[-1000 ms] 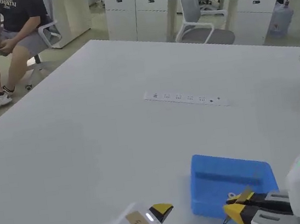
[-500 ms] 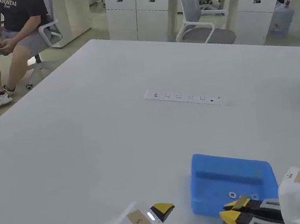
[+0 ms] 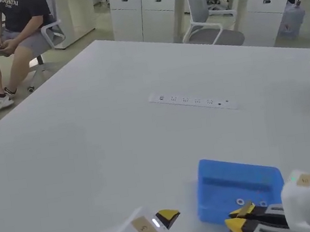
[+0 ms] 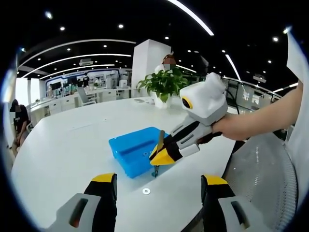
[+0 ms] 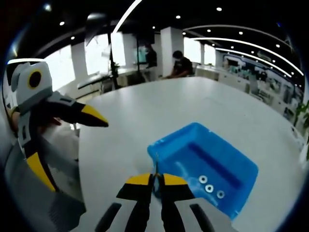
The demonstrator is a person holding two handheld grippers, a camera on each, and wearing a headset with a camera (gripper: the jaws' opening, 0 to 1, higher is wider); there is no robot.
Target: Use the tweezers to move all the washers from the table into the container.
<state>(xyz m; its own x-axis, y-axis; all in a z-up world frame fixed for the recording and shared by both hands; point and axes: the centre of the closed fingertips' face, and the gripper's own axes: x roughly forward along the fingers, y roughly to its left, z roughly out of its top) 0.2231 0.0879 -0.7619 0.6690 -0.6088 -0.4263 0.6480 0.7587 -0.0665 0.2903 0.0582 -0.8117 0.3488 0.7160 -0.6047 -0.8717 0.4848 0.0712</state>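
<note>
three washers (image 5: 209,188) in container (image 5: 179,138) | tweezers (image 5: 156,167) point forward from right hand-held gripper (image 5: 155,178)

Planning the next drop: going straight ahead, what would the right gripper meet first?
Probably the near wall of the blue container, the held tweezers touching first; depth is unclear.

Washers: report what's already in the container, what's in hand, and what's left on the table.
Done: three washers lie in the blue container. In hand: the right gripper is shut on the tweezers, their tips near the container's edge; the left gripper hangs open. Left: at least one washer on the table beside the container.
</note>
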